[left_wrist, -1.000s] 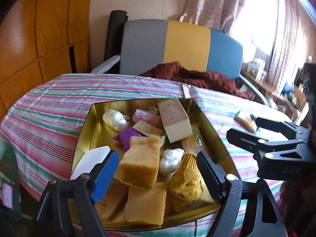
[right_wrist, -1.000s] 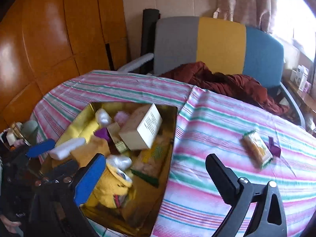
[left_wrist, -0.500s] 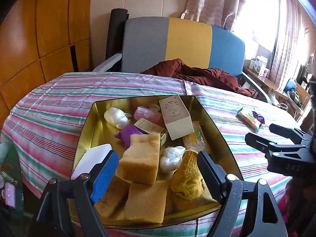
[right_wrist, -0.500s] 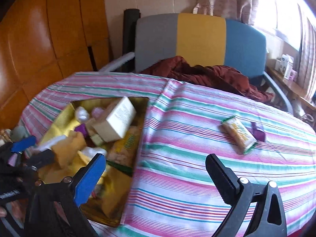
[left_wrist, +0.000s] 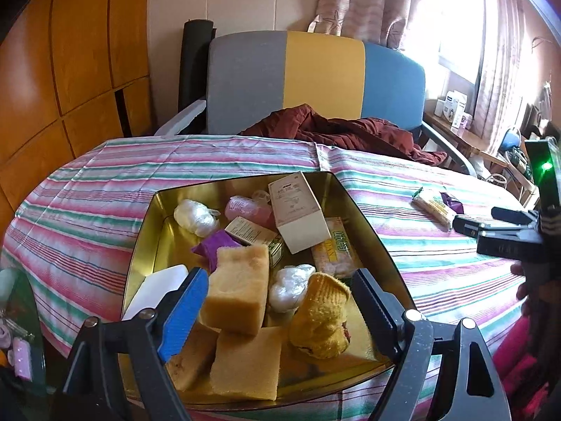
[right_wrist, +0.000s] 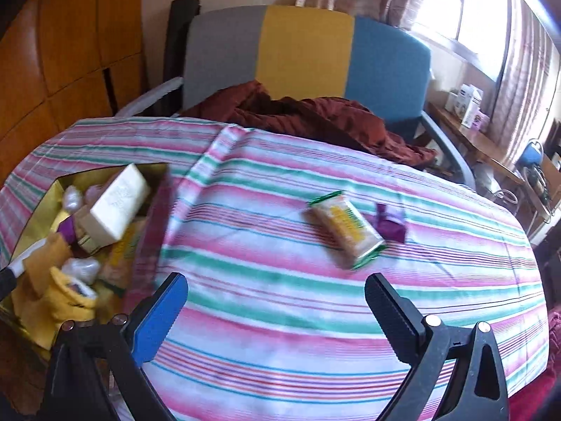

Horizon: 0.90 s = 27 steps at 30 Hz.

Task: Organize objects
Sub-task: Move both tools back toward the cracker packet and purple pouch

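Ahead of my right tool (right_wrist: 275, 303), jaws apart, empty: snack bar (right_wrist: 345, 233) on counter (right_wrist: 280, 333). Straddle bar crosswise, close gently; left tool (left_wrist: 275, 301) apart over tin (left_wrist: 147, 238).

gold tin (left_wrist: 154, 210): 1 | sponge blocks (left_wrist: 238, 294): 3 | white boxes (left_wrist: 298, 217): 1 | snack packets on cloth (right_wrist: 345, 229): 1 | purple wrappers on cloth (right_wrist: 391, 226): 1

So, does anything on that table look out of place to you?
Yes: a green-edged snack packet and a small purple wrapper lie loose on the striped tablecloth, well apart from the gold tin where everything else is heaped. Inside the tin, the white box sits tilted on other items.
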### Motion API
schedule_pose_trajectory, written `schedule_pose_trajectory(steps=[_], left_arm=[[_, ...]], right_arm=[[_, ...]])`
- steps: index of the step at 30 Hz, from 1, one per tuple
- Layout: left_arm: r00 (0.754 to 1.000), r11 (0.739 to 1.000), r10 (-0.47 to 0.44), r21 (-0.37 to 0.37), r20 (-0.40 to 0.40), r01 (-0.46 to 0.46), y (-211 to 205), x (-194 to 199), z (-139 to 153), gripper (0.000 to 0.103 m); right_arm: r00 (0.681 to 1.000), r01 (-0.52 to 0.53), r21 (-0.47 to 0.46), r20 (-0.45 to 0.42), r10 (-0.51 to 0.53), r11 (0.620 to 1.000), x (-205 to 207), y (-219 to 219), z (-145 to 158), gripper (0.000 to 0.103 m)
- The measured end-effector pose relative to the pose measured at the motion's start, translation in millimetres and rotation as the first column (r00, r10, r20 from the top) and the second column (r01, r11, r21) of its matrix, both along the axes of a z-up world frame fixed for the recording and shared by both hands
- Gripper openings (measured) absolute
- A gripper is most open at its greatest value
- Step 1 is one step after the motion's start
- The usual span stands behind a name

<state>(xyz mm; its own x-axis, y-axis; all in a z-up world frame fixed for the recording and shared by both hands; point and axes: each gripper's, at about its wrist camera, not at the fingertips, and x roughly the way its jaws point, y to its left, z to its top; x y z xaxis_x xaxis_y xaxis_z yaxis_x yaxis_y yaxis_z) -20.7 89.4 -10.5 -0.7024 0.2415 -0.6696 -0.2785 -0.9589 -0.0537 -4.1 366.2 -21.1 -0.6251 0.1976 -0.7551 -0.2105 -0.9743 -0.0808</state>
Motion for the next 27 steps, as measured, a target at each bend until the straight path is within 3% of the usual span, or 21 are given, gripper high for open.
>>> schedule_pose_trajectory(steps=[12, 17, 21, 27], left_arm=[[0.997, 0.997, -0.073, 0.002, -0.028, 0.073, 26.3, -14.4, 19.3, 0.084], [0.99, 0.992, -0.127, 0.019, -0.054, 0.128, 49.6, -23.6, 37.4, 0.084], [0.98, 0.979, -0.196, 0.047, -0.043, 0.198, 81.9, -34.6, 48.8, 0.084], [0.944, 0.945, -0.317, 0.112, 0.089, 0.306, 153.4, -62.4, 43.5, 0.084]], right_arm=[[0.979, 0.202, 0.055, -0.045, -0.2, 0.978, -16.1, 98.4, 12.3, 0.103], [0.913, 0.399, -0.008, -0.091, -0.398, 0.917, -1.0, 155.2, 4.1, 0.103], [0.848, 0.52, -0.119, -0.05, -0.528, 0.846, 14.6, 190.5, -6.2, 0.103], [0.824, 0.542, -0.211, -0.055, -0.563, 0.814, 26.9, 204.3, -3.0, 0.103]])
